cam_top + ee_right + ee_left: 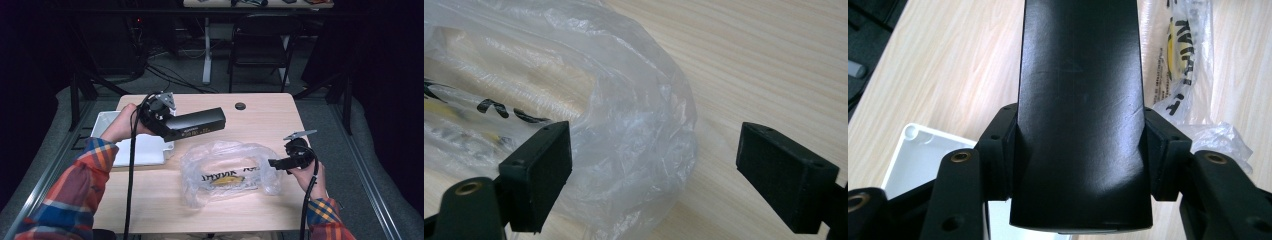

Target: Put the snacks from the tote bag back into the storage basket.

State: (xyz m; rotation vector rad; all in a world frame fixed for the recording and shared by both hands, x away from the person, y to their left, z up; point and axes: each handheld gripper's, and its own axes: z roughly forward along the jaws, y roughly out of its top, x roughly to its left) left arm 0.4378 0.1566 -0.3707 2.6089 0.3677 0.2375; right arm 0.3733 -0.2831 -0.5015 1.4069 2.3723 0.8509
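A long black box [197,124] [1080,115] is held level above the table's left half, with my left gripper [171,129] [1080,152] shut on its near end. Both pads [1160,152] press its sides. A crumpled clear plastic bag [227,172] [589,100] with black lettering and a yellow patch lies on the wooden table [270,115], and its top edge appears in the left gripper view [1188,65]. At the bag's right edge my right gripper [272,163] [654,165] stands open. The bag's rim bulges into the gap between its jaws, apart from the right pad.
A white tray [107,125] [923,150] sits at the table's left edge, under the left hand. A small round black cap [240,106] lies near the far edge. A folding chair [260,45] stands beyond the table.
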